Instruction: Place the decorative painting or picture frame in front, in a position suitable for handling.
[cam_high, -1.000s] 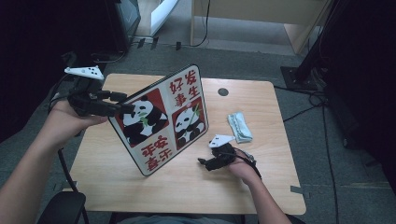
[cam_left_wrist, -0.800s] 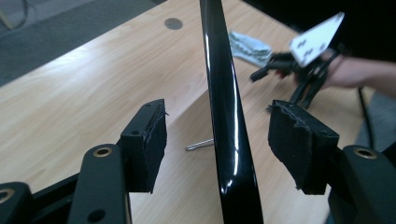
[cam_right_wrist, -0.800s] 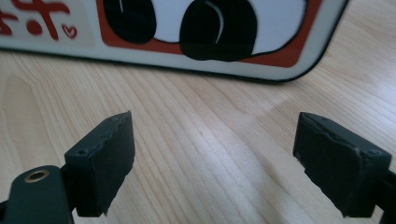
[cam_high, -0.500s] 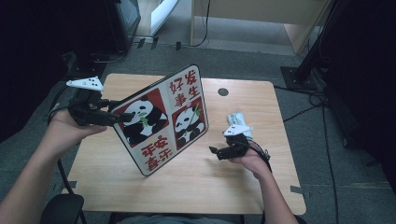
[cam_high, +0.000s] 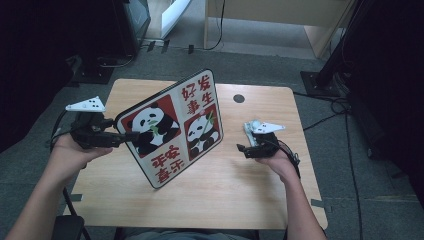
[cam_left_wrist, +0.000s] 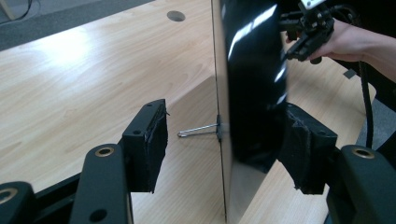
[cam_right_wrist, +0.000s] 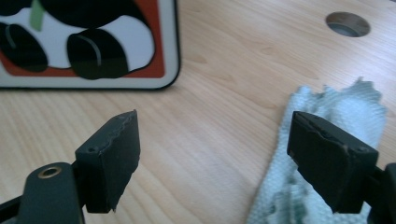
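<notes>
Panda-printed square board, glossy, with red panels and red Chinese characters on its face and a black back, is propped tilted on the light wooden table, with its lower corner resting on the tabletop near the middle. Its left edge is set between the jaws of the left gripper, which is held in the person's left hand; in the left gripper view the jaws are seen spread wide, the black back lying against the right-hand pad while the left-hand pad stands clear of the board's edge, so a firm clamp cannot be told. A small metal clip is seen on that edge. The right gripper is held near the table's right side, well apart from the board, and its jaws, which have just been closing a little, are kept wide with nothing pressed between them. A crumpled pale green cloth is seen lying on the wood just beneath and beside its right-hand jaw.
</notes>
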